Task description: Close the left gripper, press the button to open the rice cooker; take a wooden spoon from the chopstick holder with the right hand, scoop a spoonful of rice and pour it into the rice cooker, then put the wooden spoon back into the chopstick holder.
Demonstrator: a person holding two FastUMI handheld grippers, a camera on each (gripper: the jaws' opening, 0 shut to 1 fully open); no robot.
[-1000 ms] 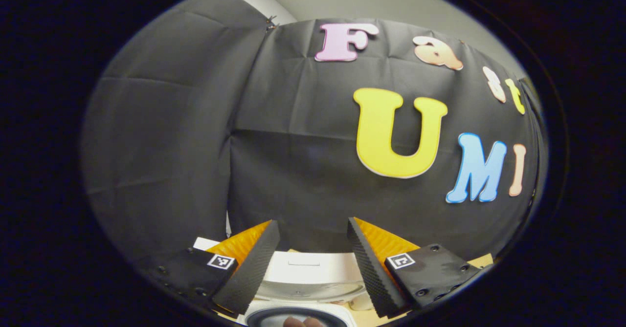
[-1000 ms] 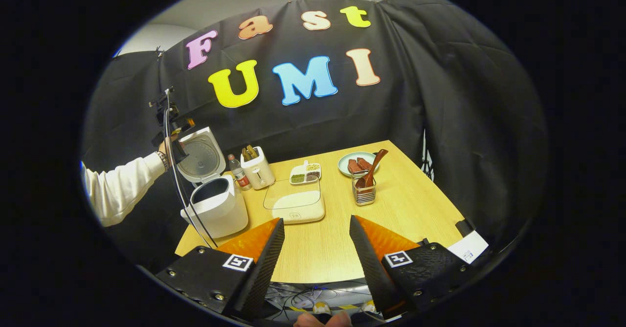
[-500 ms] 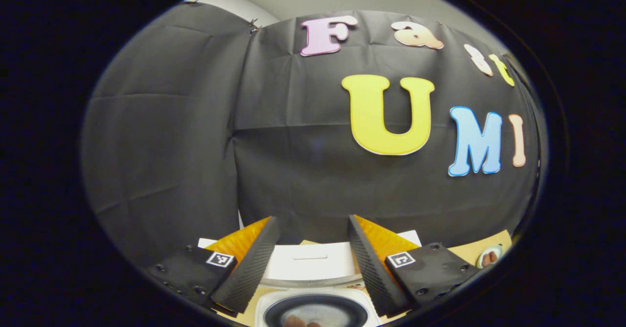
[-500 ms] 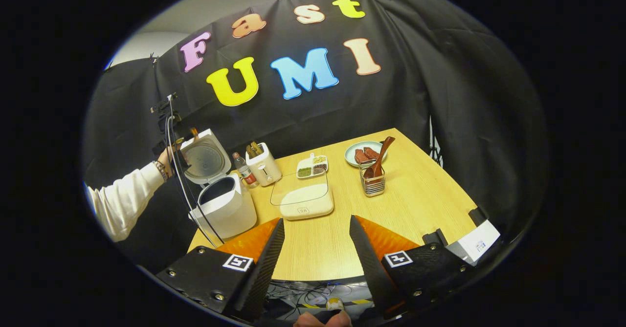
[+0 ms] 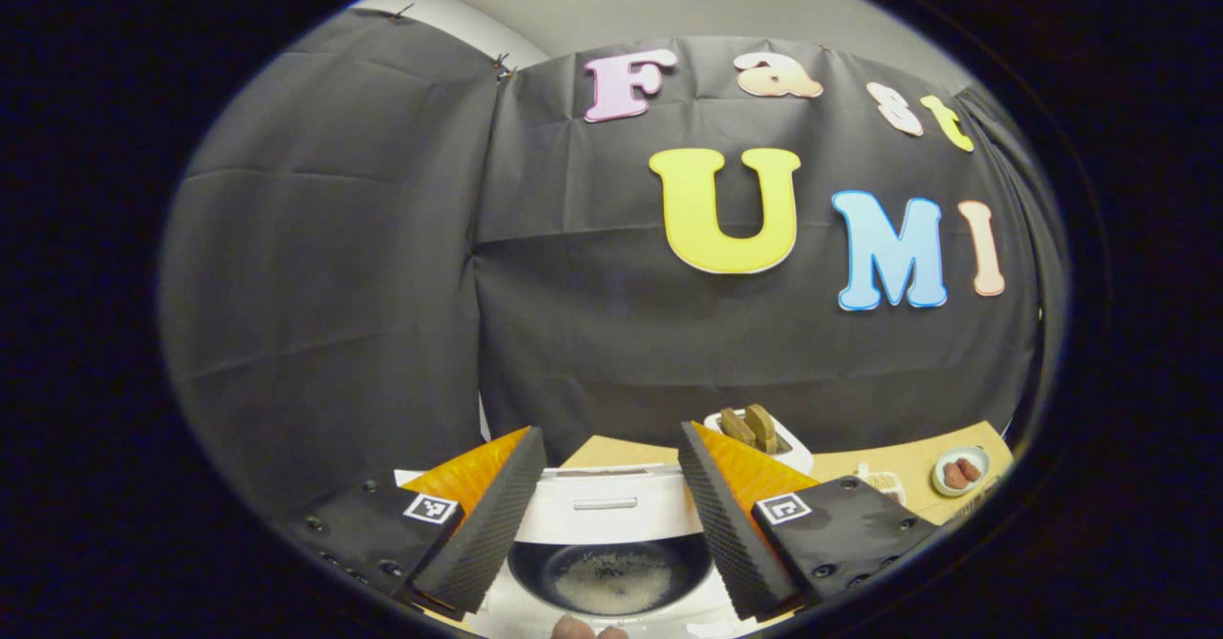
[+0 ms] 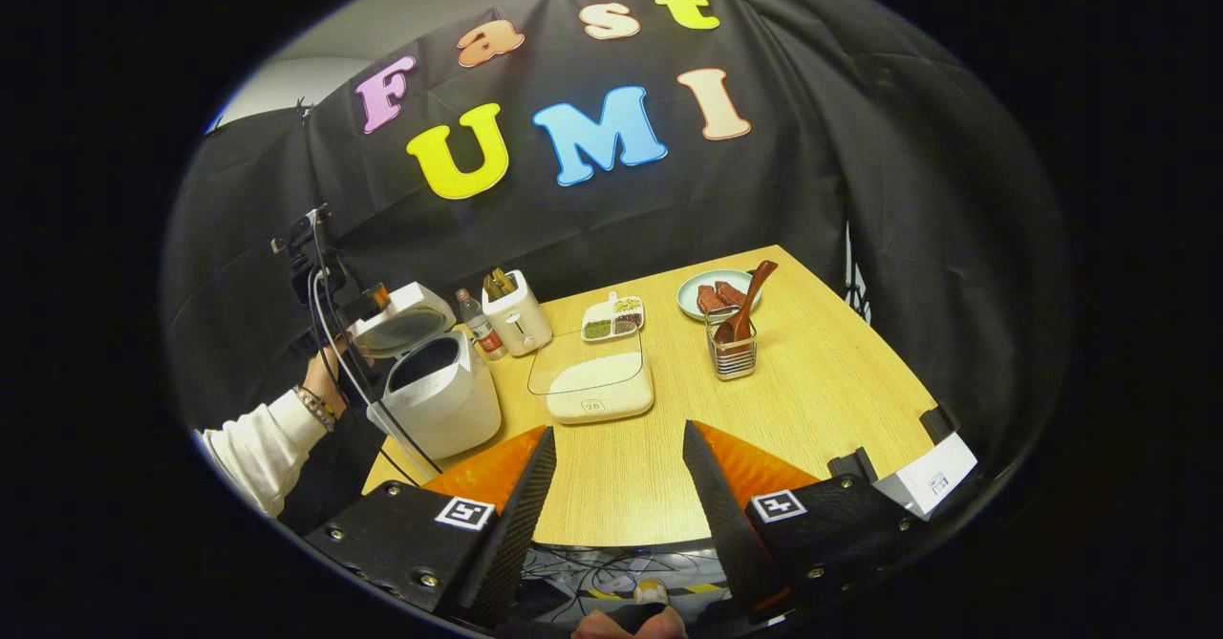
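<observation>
Pale wooden surface (image 6: 812,410) under black cloth. Right gripper (image 6: 611,486) gaping, empty, now nearer. Left gripper (image 5: 602,496) parted, pulled back above open white rice cooker (image 6: 435,395). Beyond, brown wooden spoon (image 6: 748,300) upright in wire chopstick holder (image 6: 734,354), next target.

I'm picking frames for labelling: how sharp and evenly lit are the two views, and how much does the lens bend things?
Right gripper view: sharp, even light, table edges bowed by the fisheye, spoon small but clear. Left gripper view: sharp too, cloth seams curved, cooker cut off at the bottom, its pot dark inside.
</observation>
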